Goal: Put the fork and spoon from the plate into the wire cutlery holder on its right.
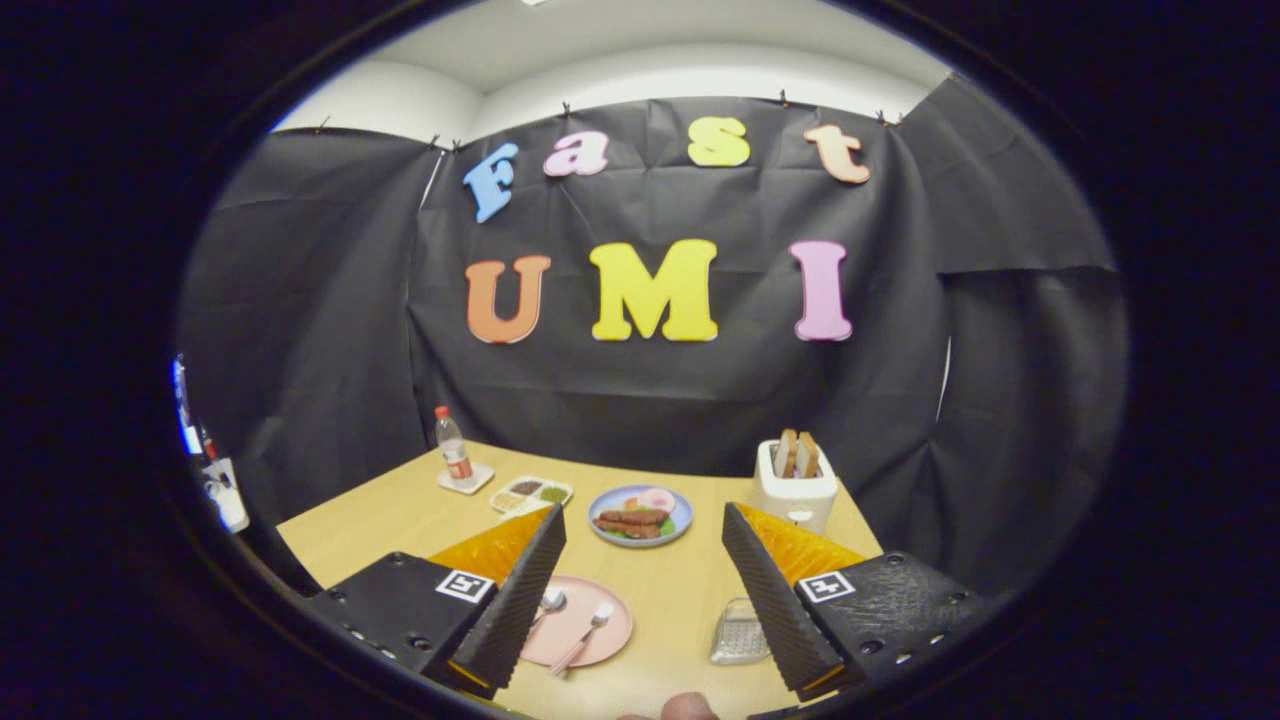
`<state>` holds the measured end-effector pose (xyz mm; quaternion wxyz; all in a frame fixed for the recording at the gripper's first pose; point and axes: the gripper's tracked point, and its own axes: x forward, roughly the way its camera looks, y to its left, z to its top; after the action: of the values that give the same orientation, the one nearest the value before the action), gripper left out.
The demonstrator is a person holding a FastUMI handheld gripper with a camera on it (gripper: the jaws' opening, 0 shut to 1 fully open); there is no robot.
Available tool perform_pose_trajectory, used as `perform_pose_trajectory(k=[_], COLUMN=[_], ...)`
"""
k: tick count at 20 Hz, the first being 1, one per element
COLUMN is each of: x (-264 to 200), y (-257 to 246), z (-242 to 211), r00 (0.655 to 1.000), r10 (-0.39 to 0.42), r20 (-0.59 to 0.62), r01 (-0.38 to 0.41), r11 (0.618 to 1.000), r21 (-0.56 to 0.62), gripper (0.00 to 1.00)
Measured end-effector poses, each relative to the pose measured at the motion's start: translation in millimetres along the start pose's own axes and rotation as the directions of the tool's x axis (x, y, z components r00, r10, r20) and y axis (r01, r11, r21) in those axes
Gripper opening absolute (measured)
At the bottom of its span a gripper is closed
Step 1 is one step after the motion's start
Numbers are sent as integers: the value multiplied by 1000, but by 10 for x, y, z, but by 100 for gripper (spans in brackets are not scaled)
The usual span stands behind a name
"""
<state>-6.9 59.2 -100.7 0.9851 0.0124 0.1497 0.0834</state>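
- The gripper (pixel 645 585) hangs above the counter (pixel 680 600), tilted down toward it.
- Its two fingers (pixel 520 590) are spread wide apart, with a broad gap between them.
- Nothing sits between the fingers; neither one touches anything.
- Both fingers point forward and angle in slightly toward each other at the tips.
- A fingertip of the person's hand (pixel 688 708) peeks in below, between the two finger mounts.
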Motion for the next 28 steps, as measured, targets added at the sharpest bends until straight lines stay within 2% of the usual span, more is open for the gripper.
perform_pose_trajectory(k=[4, 7, 11, 17, 21, 27, 28], x=[125, 225, 418, 660, 784, 892, 901], y=[272, 474, 607, 719, 754, 783, 789], z=[-455, -823, -1409, -2125, -2440, -2664, -2712], r00=[992, 974, 913, 808, 746, 684, 672], r10=[5, 9, -24, -65, -90, -113, -118], r20=[-126, -227, -408, -586, -660, -721, -731], r01=[-9, -18, 12, 47, 83, 121, 126], r11=[999, 999, 999, 998, 996, 992, 991], r21=[-31, -36, -31, -45, -42, -41, -44], gripper=[95, 95, 95, 95, 74, 45, 33])
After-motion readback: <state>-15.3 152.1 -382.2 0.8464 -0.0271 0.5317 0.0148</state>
